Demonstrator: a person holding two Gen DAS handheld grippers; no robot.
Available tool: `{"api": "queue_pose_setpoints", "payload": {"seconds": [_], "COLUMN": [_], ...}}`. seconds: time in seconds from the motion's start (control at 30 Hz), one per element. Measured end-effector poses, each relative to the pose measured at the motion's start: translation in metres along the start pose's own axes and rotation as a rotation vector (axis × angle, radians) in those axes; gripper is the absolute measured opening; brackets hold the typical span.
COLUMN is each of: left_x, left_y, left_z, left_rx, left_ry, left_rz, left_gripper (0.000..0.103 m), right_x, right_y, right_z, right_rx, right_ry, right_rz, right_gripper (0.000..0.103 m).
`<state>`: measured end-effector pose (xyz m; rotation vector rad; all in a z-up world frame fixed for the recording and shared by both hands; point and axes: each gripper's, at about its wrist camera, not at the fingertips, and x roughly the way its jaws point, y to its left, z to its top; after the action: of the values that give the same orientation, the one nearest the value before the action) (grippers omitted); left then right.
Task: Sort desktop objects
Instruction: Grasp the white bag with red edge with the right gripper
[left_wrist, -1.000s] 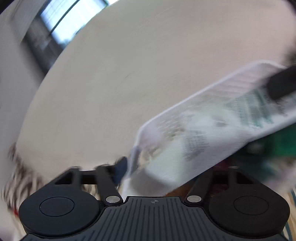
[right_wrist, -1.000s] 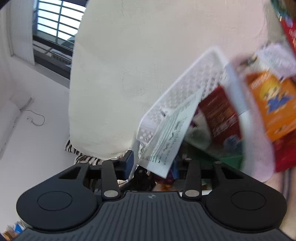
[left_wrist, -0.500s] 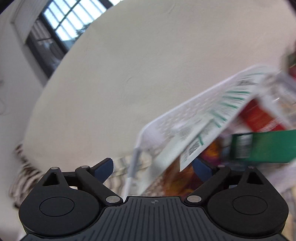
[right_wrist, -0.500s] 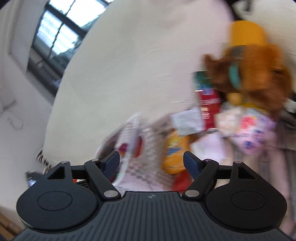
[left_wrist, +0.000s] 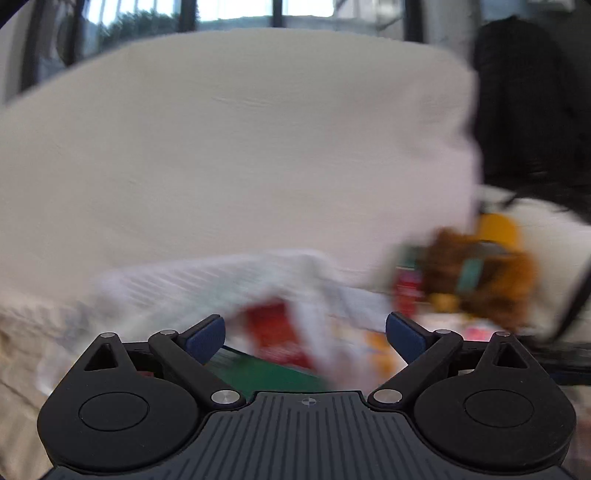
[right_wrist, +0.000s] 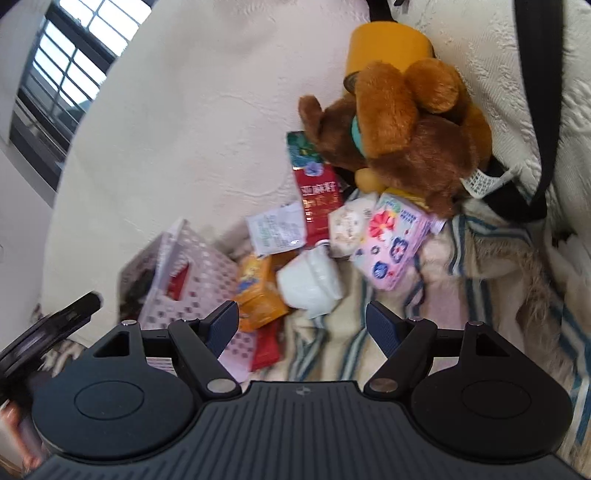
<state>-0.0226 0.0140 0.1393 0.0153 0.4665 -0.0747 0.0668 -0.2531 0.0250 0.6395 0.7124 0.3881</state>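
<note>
Right now both tools are released: the right gripper (right_wrist: 302, 321) stands with its jaws spread and nothing between them, and the left gripper (left_wrist: 305, 334) is likewise spread and empty, though its view is smeared by motion.

Just ahead of the right gripper's tips lies the pile to sort: a white ceramic cup (right_wrist: 310, 282) on its side, an orange carton (right_wrist: 258, 291) touching it on the left, a pink floral tissue pack (right_wrist: 393, 236) further ahead and right, a red packet (right_wrist: 319, 206) beyond, and a brown plush dog (right_wrist: 402, 133) at the far end. The pink perforated basket (right_wrist: 192, 273) sits tipped just beside the left finger.

Judging by position, the cup or carton is the nearest pick. Come straight down over 1 item only, closing across its narrow sides so neighbours are not dragged.

Open striped cloth (right_wrist: 461, 295) on the right gives room to approach; the basket wall and the left tool crowd the left side.
</note>
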Motion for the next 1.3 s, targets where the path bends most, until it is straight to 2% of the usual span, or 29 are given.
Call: {"api": "queue_pose_setpoints", "payload": {"seconds": [0.07,0.2,0.27,0.4,0.5,0.53,0.57,0.6,0.7,0.8,0.9,1.0,1.1,1.17,1.23,1.3], "left_x": [-0.002,-0.005,-0.003,0.017,0.018,0.021,0.023,0.025,0.026,0.029,0.038,0.057,0.087,0.107,0.124,0.138], "left_y": [-0.027,-0.065,-0.076,-0.070,-0.059,-0.055,-0.053,-0.052,-0.047,-0.043,-0.048,-0.069,-0.103,-0.129,-0.153,-0.170], "left_z": [-0.023,-0.066,-0.083,-0.097,-0.100,-0.103,-0.104,-0.105,-0.106,-0.105,-0.096,-0.077,-0.056,-0.046,-0.042,-0.046], "left_rx": [-0.001,0.025,0.032,0.033,0.002,-0.012,-0.017,-0.016,-0.034,-0.063,-0.078,-0.045,0.046,0.124,0.280,0.458], "left_ry": [0.007,0.000,-0.006,-0.020,-0.010,0.001,0.015,0.031,0.039,0.045,0.075,0.080,0.126,0.129,0.090,0.057], "left_rz": [-0.034,0.012,0.035,0.060,0.041,0.038,0.038,0.046,0.053,0.060,0.047,0.023,-0.021,0.011,0.042,0.046], "left_gripper": [0.100,0.100,0.100,0.100,0.101,0.101,0.101,0.101,0.101,0.101,0.101,0.102,0.102,0.102,0.101,0.095], "right_x": [0.019,0.067,0.090,0.141,0.166,0.168,0.166,0.163,0.128,0.070,0.018,-0.009,-0.015,-0.015,-0.014,-0.015], "right_y": [0.004,0.022,0.028,0.031,0.029,0.027,0.025,0.023,0.014,-0.003,-0.018,-0.030,-0.031,-0.030,-0.030,-0.035], "right_z": [0.009,0.023,0.027,0.030,0.024,0.021,0.018,0.016,0.001,-0.018,-0.038,-0.055,-0.057,-0.057,-0.057,-0.056], "right_rx": [-0.049,-0.136,-0.153,-0.188,-0.256,-0.252,-0.242,-0.234,-0.198,-0.108,-0.084,-0.086,-0.089,-0.111,-0.118,-0.105], "right_ry": [0.046,0.140,0.158,0.219,0.197,0.192,0.180,0.181,0.110,0.051,0.014,-0.042,-0.053,-0.048,-0.044,-0.044], "right_rz": [-0.008,0.008,-0.007,-0.085,-0.148,-0.153,-0.149,-0.148,-0.130,-0.099,-0.124,-0.169,-0.169,-0.179,-0.178,-0.165], "right_gripper": [0.080,0.081,0.081,0.083,0.090,0.080,0.067,0.064,0.063,0.064,0.064,0.064,0.064,0.064,0.064,0.064]}}
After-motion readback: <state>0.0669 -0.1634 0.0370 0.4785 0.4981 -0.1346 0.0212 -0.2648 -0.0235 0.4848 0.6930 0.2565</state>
